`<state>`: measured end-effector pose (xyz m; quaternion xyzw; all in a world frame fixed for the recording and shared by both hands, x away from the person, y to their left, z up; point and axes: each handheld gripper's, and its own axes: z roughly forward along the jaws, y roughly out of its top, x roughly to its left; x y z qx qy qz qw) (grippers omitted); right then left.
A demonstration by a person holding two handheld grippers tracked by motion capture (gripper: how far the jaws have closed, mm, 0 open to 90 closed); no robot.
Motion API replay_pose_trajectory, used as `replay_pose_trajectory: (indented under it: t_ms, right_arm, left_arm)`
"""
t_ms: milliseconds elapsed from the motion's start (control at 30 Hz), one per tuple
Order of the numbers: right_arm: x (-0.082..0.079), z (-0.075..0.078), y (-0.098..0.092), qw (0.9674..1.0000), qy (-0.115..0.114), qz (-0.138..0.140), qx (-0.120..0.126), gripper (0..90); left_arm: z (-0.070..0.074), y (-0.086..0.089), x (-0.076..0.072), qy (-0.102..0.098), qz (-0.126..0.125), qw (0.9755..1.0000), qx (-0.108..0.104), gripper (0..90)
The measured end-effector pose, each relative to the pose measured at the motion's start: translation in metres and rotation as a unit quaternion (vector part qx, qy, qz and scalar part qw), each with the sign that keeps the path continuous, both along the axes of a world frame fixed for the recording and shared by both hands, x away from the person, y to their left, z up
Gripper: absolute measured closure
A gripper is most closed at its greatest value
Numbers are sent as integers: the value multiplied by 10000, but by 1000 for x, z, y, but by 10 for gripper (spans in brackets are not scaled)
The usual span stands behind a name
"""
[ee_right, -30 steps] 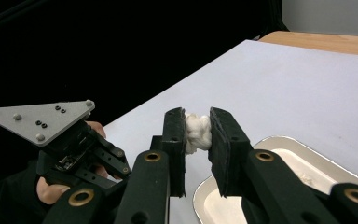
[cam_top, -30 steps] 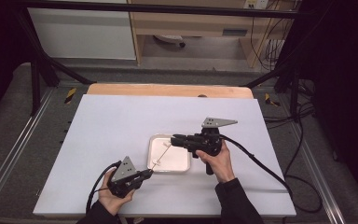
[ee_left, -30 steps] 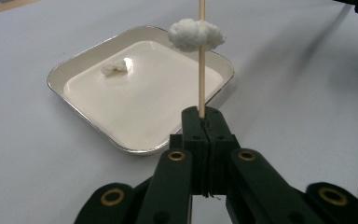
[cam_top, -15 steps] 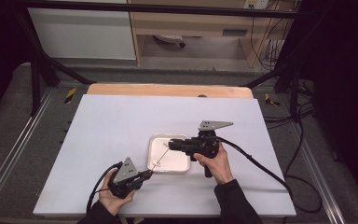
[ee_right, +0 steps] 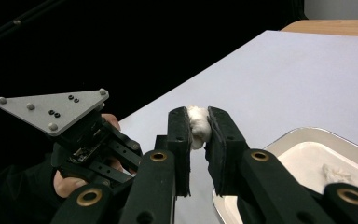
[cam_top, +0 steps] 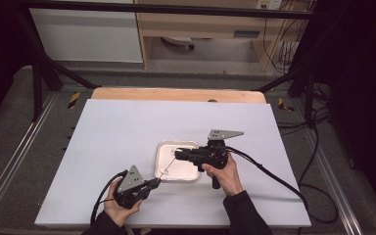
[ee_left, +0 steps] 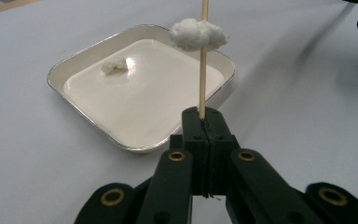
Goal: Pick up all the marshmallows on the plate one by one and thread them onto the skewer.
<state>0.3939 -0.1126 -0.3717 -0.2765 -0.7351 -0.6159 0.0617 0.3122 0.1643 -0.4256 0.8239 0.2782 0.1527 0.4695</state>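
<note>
Spanning a wooden bench, white tabletop

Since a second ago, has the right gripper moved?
Yes. The right gripper has shifted slightly left, further over the tray, its jaws closing on a cotton ball.

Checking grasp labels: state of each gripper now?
Left gripper: shut on the wooden skewer.
Right gripper: shut on a white cotton ball.

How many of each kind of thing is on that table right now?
White fluffy tufts: 3
Wooden stick: 1
Tray: 1
Hand-held tools, left tool and right tool: 2
Total: 7
</note>
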Motion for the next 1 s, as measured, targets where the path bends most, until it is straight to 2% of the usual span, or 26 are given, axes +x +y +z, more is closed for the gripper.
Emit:
replay_pose_trajectory:
  t_ms: [1000]
  right_arm:
    - [-8, -5, 4, 9997, -199, 79, 106, 811]
  left_arm:
    - [0, -3, -2, -84, 39, 9999, -44, 890]
